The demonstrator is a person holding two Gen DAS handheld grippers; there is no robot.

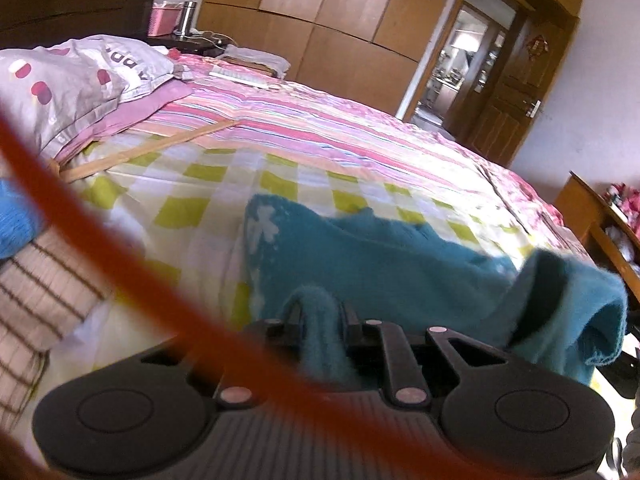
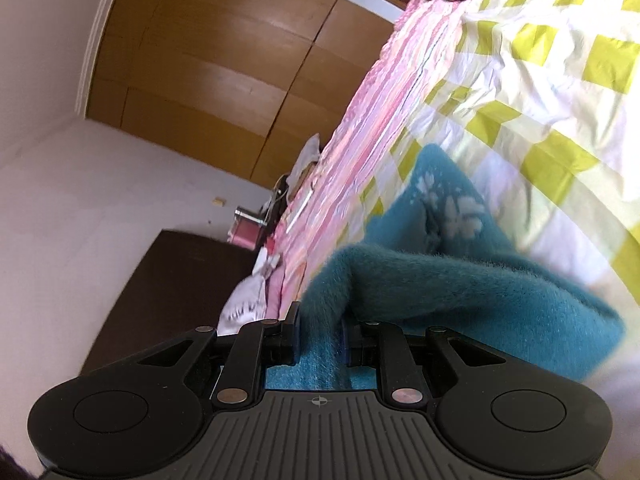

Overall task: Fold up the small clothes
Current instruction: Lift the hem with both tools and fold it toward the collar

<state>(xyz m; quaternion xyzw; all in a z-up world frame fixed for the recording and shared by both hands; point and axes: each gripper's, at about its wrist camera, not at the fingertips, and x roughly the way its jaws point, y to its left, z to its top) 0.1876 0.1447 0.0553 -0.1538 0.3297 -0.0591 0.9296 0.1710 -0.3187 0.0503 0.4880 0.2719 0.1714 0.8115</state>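
1. Teal fuzzy knit garment with a pale flower print (image 1: 372, 256) lies partly lifted over the yellow-green and white checked cover (image 1: 208, 184) of the bed, near the bed's front edge.
2. Left gripper (image 1: 320, 312) is clenched on a bunched fold of this teal garment, the cloth pinched between its 2 black fingers and running back toward the camera.
3. Right gripper (image 2: 320, 320) likewise grasps a thick fold of the same garment (image 2: 460, 300), which rises from the checked cover (image 2: 560, 60) to its jaws.
4. In the left wrist view, a raised flap of the garment hangs at the right, toward the bed's right edge.
5. Pink striped quilt (image 1: 312, 120) covers the far part of the bed; a grey pillow with red dots (image 1: 60, 88) sits at the far left corner.
6. Brown-striped beige cloth (image 1: 44, 292) lies at the bed's left edge.
7. Blurred red cord (image 1: 120, 240) crosses the left wrist view diagonally.
8. Wooden wardrobe (image 1: 340, 20) stands behind the bed.
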